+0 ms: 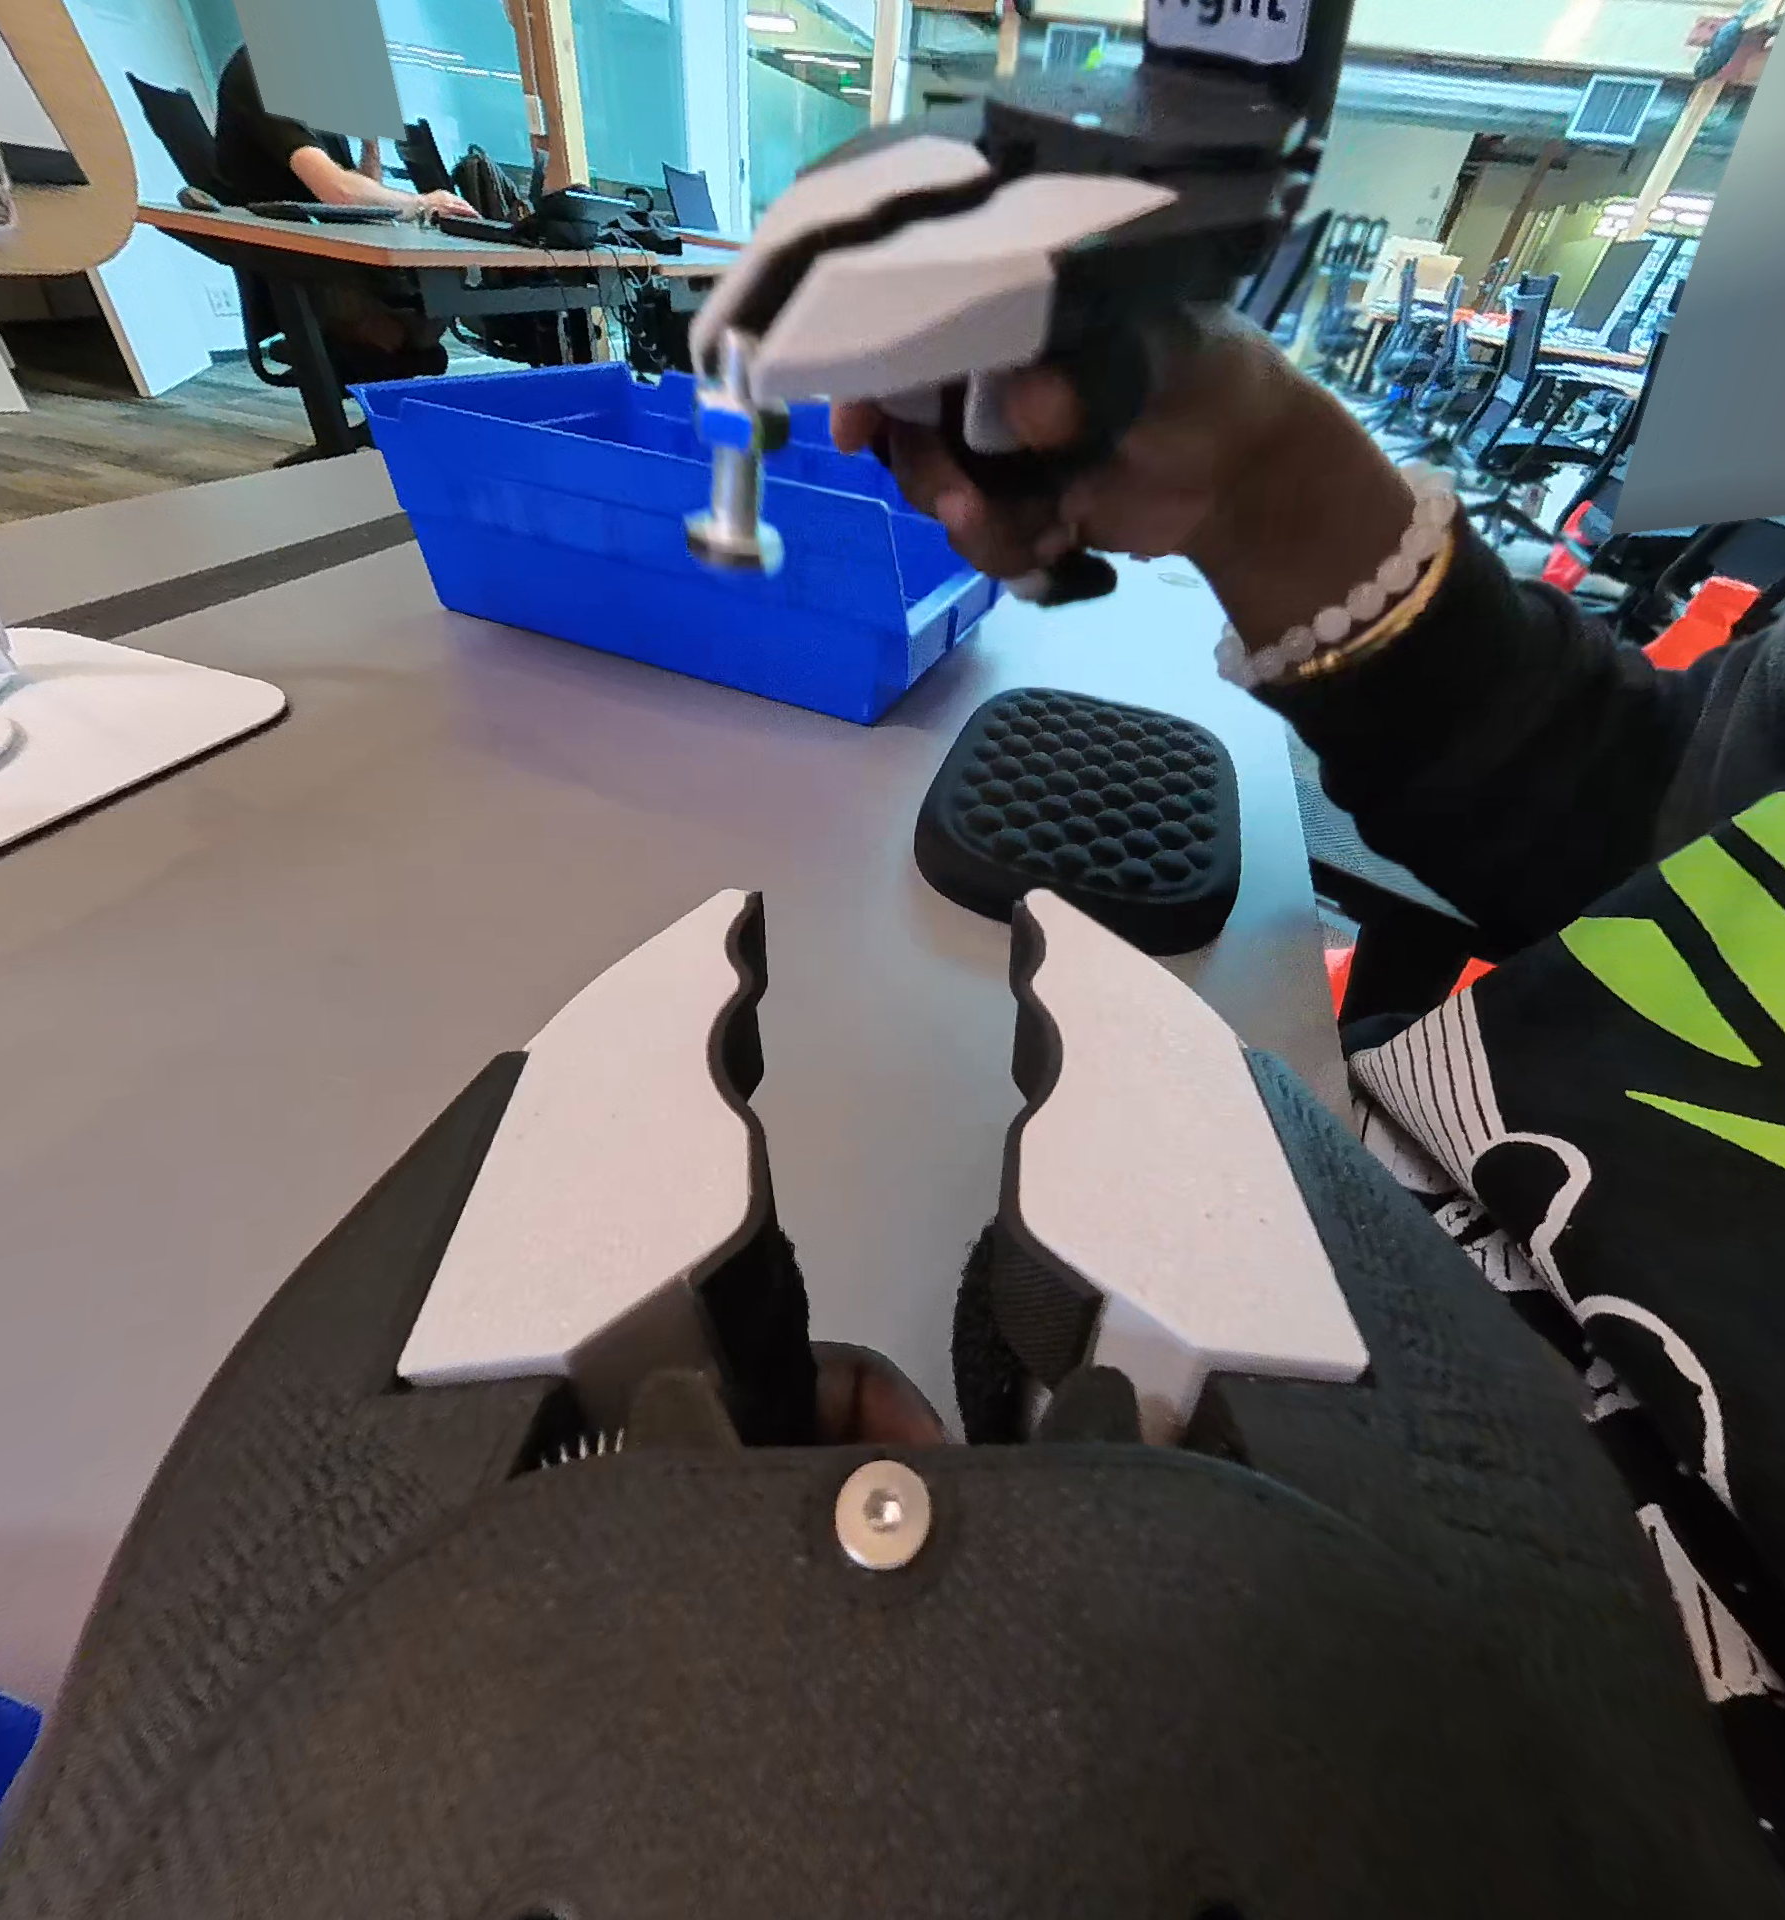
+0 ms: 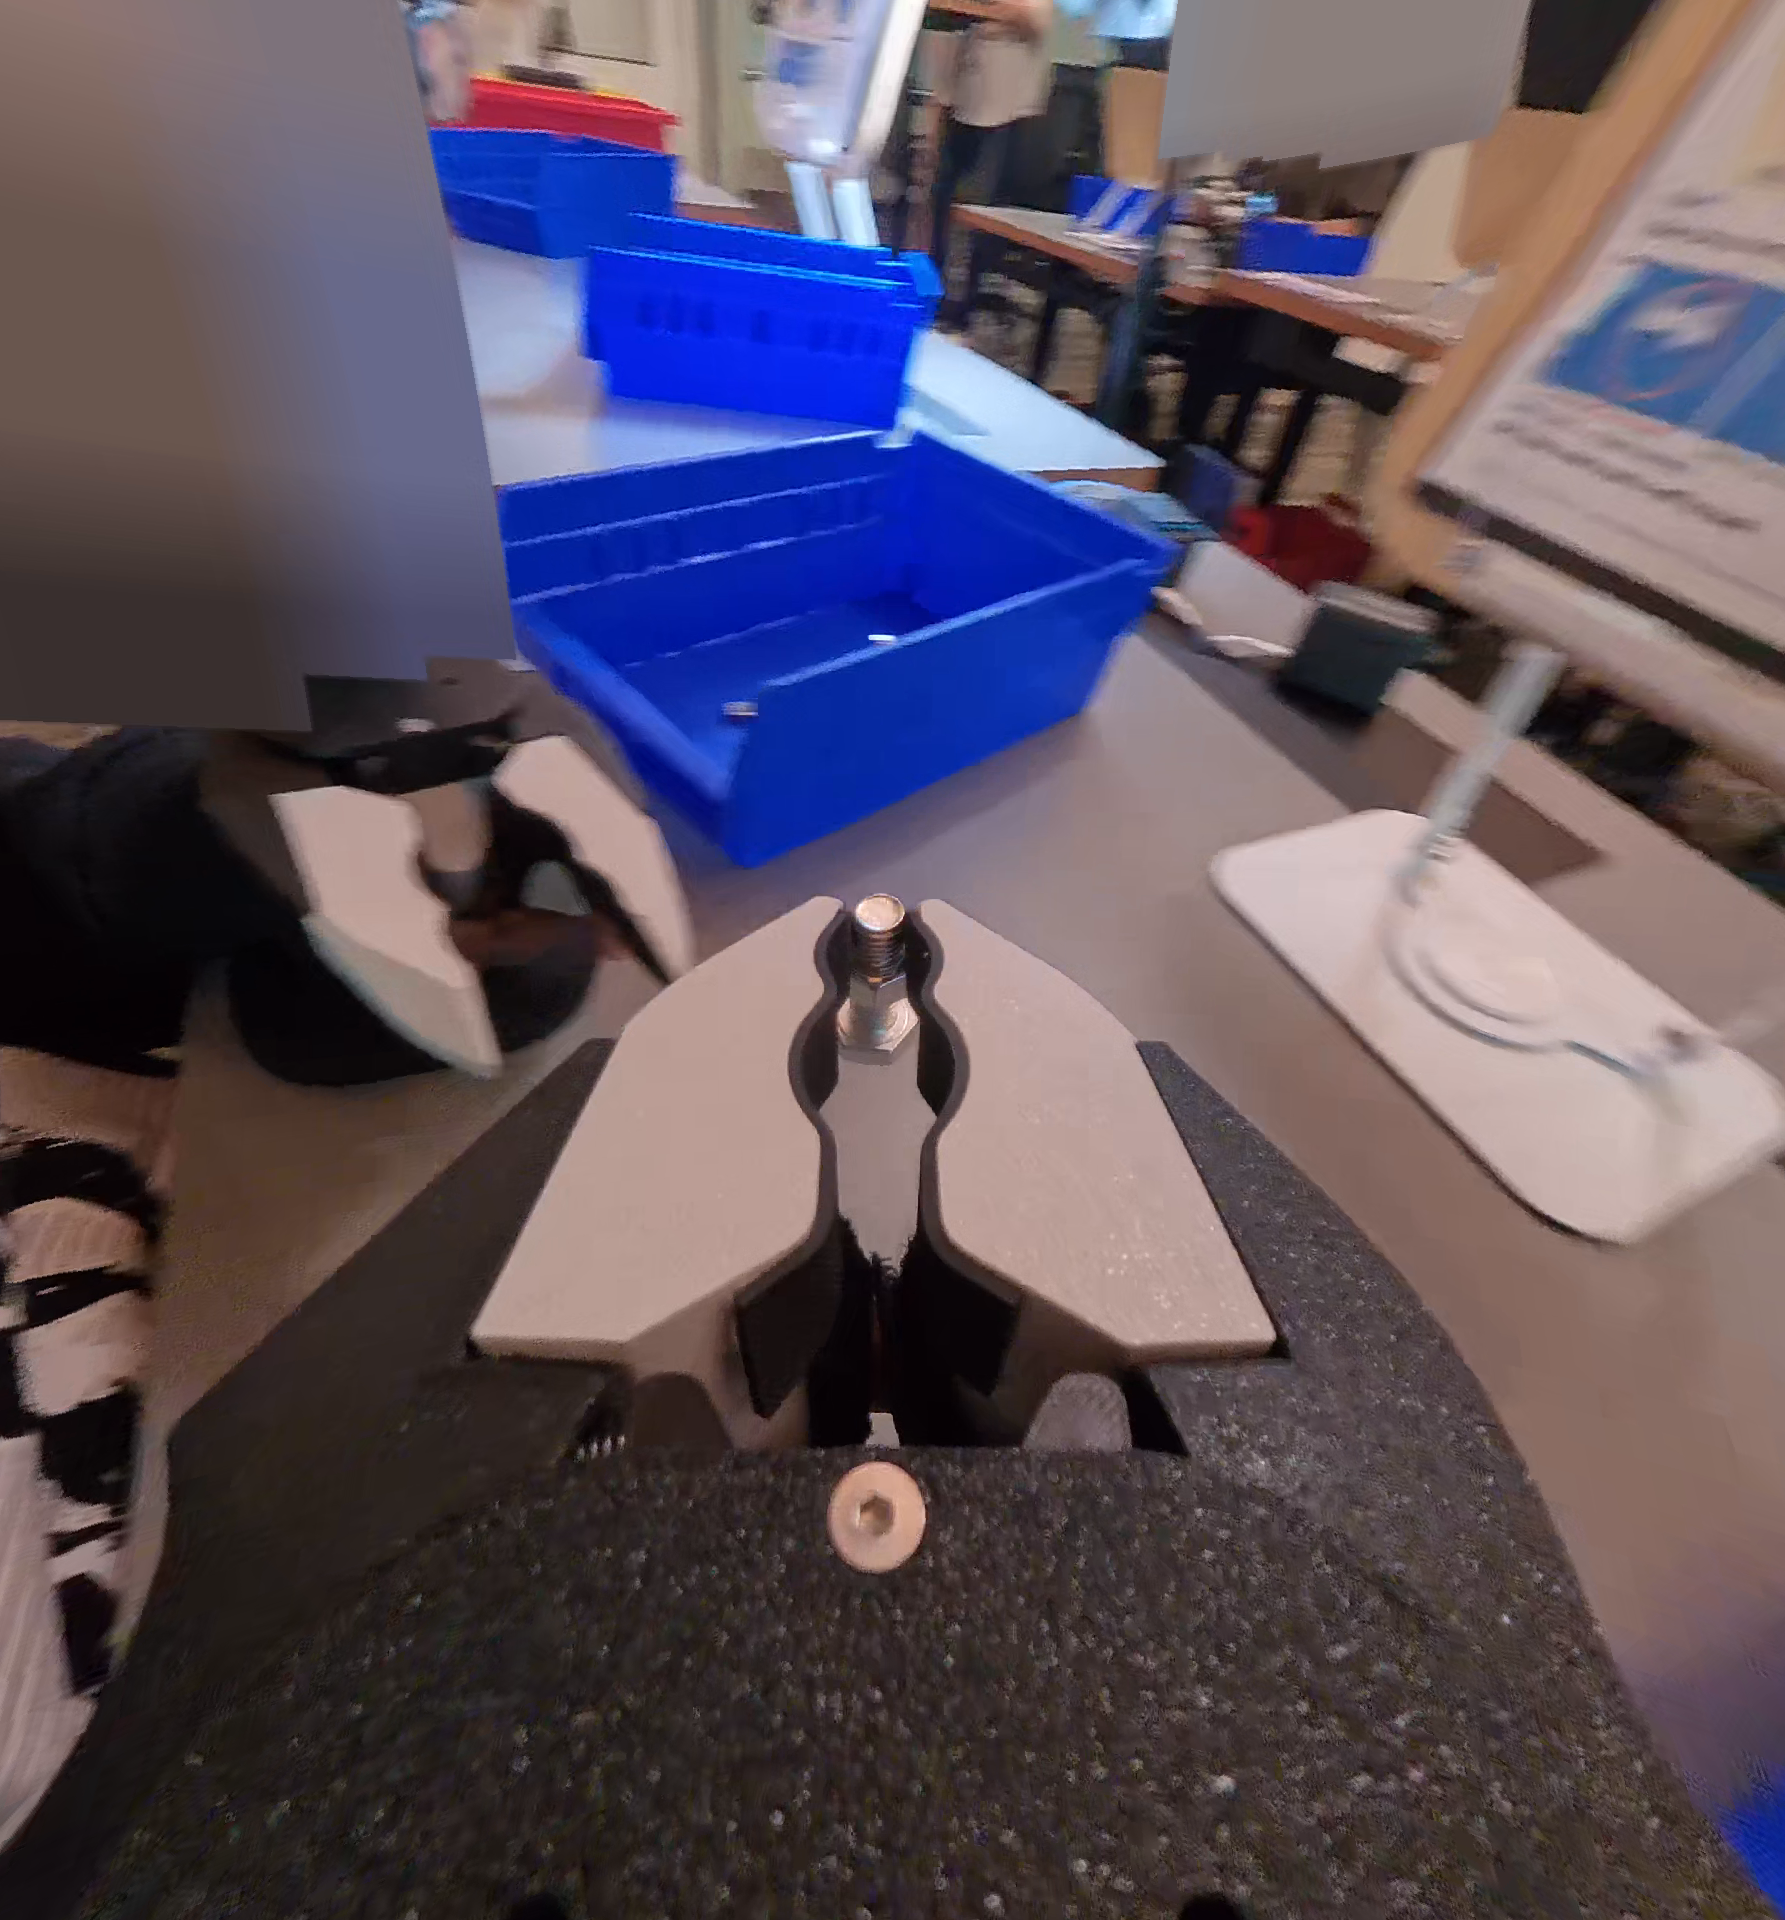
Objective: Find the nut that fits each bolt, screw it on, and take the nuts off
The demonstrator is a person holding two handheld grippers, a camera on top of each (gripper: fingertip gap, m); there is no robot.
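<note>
The right hand-held gripper (image 2: 875,935) is clenched on a steel bolt (image 2: 875,961), its scalloped grey fingers pinching the threaded shank near their tips. A hex nut (image 2: 873,1029) sits on the thread just behind the pinch point, between the fingers. In the left wrist view the same bolt hangs head-down from that gripper, in the air in front of the blue bin (image 1: 659,551).

The left hand-held gripper (image 1: 888,914) is released, with its fingers parted and nothing between them. It rests low over the grey tabletop (image 1: 452,831), just short of a black honeycomb-textured pad (image 1: 1080,826).

The main risk, as I judge it, is slippage. The grip is a narrow pinch of smooth hard plastic on ridged metal thread, so torque from turning the nut could spin the bolt or tilt it out. If the nut comes free away from the bin, it could roll off the smooth tabletop. A misaligned approach by the left gripper could also knock the bolt.

Inside the bin ahead of the right gripper, two small metal pieces (image 2: 737,711) lie on the glossy ribbed plastic floor.
</note>
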